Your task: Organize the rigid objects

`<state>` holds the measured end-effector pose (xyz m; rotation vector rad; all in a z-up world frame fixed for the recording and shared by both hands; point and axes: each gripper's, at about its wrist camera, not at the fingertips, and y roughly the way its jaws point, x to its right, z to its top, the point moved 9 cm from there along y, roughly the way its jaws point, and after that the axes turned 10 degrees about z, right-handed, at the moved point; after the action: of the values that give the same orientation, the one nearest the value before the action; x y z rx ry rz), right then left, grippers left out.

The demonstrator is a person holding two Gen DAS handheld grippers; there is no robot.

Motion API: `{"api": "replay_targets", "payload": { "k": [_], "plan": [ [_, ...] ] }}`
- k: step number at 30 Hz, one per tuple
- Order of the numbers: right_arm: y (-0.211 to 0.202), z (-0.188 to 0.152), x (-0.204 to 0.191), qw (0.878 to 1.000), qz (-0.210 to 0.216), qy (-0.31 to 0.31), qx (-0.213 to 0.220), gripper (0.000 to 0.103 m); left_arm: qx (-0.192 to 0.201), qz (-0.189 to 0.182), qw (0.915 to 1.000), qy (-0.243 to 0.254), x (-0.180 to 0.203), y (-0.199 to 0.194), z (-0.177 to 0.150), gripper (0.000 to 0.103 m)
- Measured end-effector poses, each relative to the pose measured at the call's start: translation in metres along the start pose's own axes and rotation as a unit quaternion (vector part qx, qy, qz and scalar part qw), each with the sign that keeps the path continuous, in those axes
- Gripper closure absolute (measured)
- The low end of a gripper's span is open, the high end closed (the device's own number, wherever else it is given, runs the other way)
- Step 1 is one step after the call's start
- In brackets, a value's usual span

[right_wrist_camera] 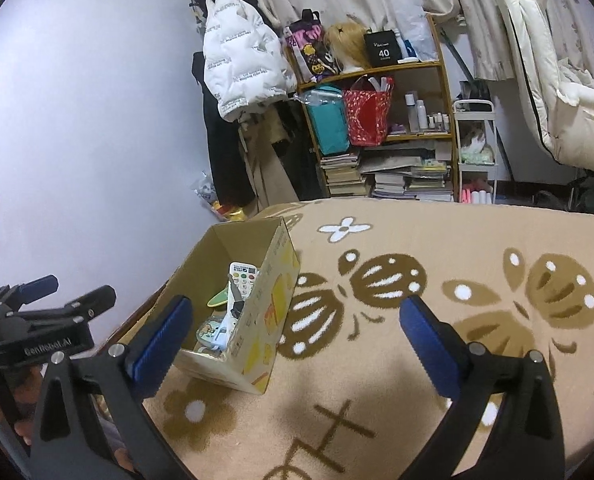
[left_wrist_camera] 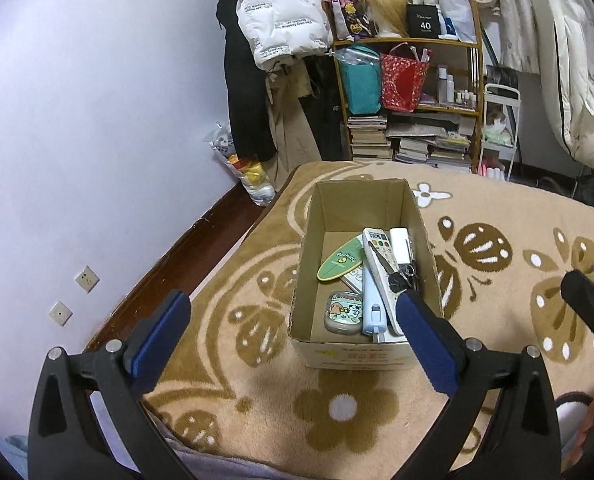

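An open cardboard box [left_wrist_camera: 317, 216] stands on the beige patterned blanket [left_wrist_camera: 337, 412]. Inside lie a white remote control [left_wrist_camera: 379, 264], a green surfboard-shaped item [left_wrist_camera: 339, 261], a small cartoon tin [left_wrist_camera: 343, 312], a light blue device [left_wrist_camera: 373, 304], a white block [left_wrist_camera: 400, 244] and a black item [left_wrist_camera: 403, 278]. My left gripper [left_wrist_camera: 293, 312] is open and empty, held above the box's near end. My right gripper [right_wrist_camera: 297, 316] is open and empty, to the right of the box [right_wrist_camera: 273, 300]. The remote [right_wrist_camera: 243, 276] shows there too.
A shelf [left_wrist_camera: 409, 92] with bags, bottles and stacked books stands at the back, with hanging coats [left_wrist_camera: 277, 12] to its left. A white wall [left_wrist_camera: 77, 120] and the dark wooden bed edge [left_wrist_camera: 185, 256] are on the left. The blanket [right_wrist_camera: 457, 360] stretches right.
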<state>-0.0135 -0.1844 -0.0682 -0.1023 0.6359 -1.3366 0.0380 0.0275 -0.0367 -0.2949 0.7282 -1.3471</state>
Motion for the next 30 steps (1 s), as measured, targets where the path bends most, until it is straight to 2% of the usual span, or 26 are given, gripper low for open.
{"api": "replay_targets", "payload": {
  "k": [2, 7, 16, 30],
  "plan": [
    [-0.003, -0.002, 0.003, 1.000, -0.014, -0.004, 0.012, 0.000, -0.001, -0.006, 1.0000, 0.000, 0.000, 0.000, -0.001, 0.002],
    [-0.004, -0.006, 0.004, 1.000, -0.012, -0.001, 0.014, 0.000, -0.003, -0.005, 1.0000, 0.004, 0.004, 0.002, -0.002, 0.002],
    [0.003, -0.013, 0.011, 1.000, -0.015, 0.008, 0.001, 0.000, -0.005, -0.005, 0.9996, 0.026, 0.014, 0.006, -0.004, 0.002],
    [0.008, -0.018, 0.016, 1.000, -0.015, 0.021, -0.013, 0.000, -0.013, 0.010, 0.9993, 0.033, 0.012, 0.009, -0.007, 0.002]
  ]
}}
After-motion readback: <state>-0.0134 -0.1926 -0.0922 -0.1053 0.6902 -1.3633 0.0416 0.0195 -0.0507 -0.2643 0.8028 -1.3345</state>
